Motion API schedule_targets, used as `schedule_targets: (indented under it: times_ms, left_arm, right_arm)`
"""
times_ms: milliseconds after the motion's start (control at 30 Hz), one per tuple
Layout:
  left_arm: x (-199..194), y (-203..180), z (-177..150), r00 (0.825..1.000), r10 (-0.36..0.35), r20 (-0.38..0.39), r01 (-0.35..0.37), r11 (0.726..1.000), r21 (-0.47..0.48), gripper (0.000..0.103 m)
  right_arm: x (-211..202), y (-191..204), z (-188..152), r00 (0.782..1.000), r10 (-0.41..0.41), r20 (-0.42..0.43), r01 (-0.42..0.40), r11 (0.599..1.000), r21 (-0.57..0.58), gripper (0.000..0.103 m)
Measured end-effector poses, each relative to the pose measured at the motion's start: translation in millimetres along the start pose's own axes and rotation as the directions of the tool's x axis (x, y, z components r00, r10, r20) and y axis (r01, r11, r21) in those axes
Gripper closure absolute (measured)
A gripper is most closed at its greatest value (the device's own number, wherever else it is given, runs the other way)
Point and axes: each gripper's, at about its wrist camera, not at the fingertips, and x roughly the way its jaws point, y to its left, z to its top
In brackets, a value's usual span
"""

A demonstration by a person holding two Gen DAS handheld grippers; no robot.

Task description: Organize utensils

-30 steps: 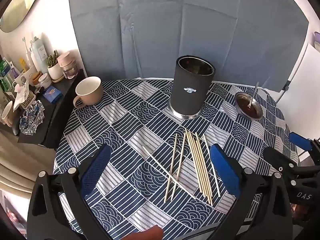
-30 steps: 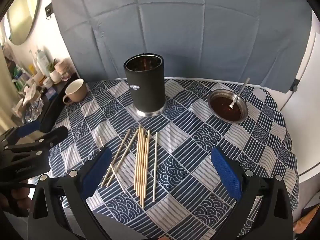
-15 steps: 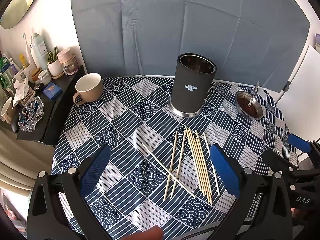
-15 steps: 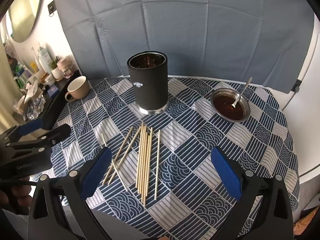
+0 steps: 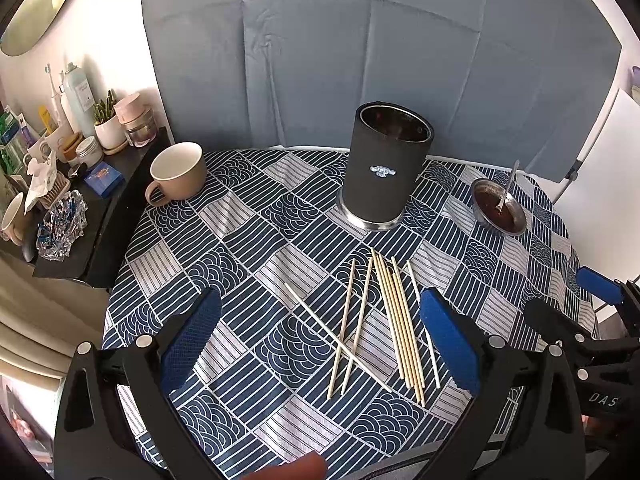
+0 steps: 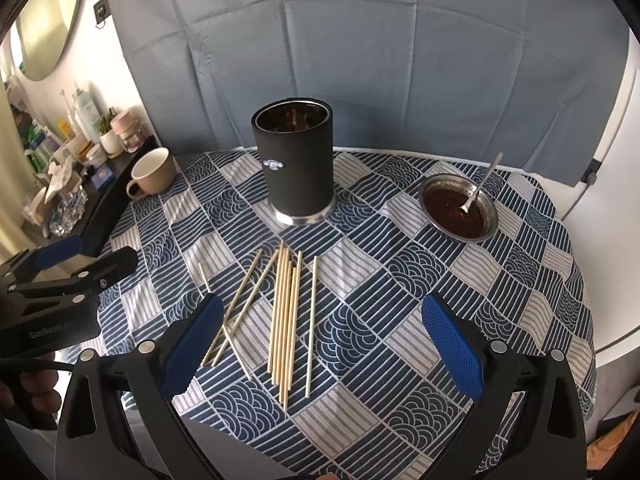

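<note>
A black cylindrical holder (image 5: pixel 386 170) stands upright on the counter (image 5: pixel 248 240), which is covered by a blue and white patterned cloth. This holder serves as the landmark. Directly in front of it, toward the cameras, lies a loose spread of wooden chopsticks (image 5: pixel 394 316), flat on the cloth and apart from the holder's metal base. Most lie roughly parallel in a tight bunch; two on the left angle outward, and one pale stick (image 5: pixel 336 336) crosses beneath or over them on a diagonal. A single stick lies slightly apart on the right of the bunch.

The left tool (image 5: pixel 320 344) hangs above the near edge of the counter with its blue-padded fingers (image 5: pixel 192 344) spread wide, gripping nothing; the chopsticks lie in front of it, the bunch nearer its right finger. The right tool (image 6: pixel 320 344) is likewise spread wide and empty, and the chopsticks (image 6: pixel 286 316) lie ahead of it, nearer its left finger, touching neither.

To the left of the holder sits a beige mug (image 5: pixel 178 174) near the counter's edge. To the right of the holder sits a small metal bowl (image 6: pixel 460 210) of dark sauce with a spoon (image 6: pixel 482 182) leaning in it.
</note>
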Motion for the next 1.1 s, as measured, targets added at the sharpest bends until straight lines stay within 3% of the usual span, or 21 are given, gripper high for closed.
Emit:
schedule_targets:
  times_ms: [300,733,867,1100]
  left_arm:
    - [8.2,1.9,-0.6,0.999,-0.001,-0.033,0.001,1.000,-0.009,0.006]
    - [41.9,8.8,0.3,0.988,0.001,-0.154,-0.008,0.999,-0.045,0.006]
    - [62.0,12.0,0.3,0.975,-0.009,-0.222,-0.007,0.998,-0.068,0.006]
    - [101.8,19.0,-3.2,0.937,-0.004,-0.348,-0.035,0.994,-0.105,0.006]
  right_arm:
    - [8.6,1.6,-0.1,1.000,0.005,-0.029,-0.005,1.000,-0.007,0.008]
    - [43.2,0.3,5.1,0.991,0.032,-0.133,-0.033,0.999,-0.009,0.008]
    - [60.2,-0.9,6.3,0.983,0.036,-0.181,-0.038,0.999,-0.008,0.008]
    - [104.4,-15.7,10.6,0.956,0.028,-0.293,-0.017,0.999,0.042,0.008]
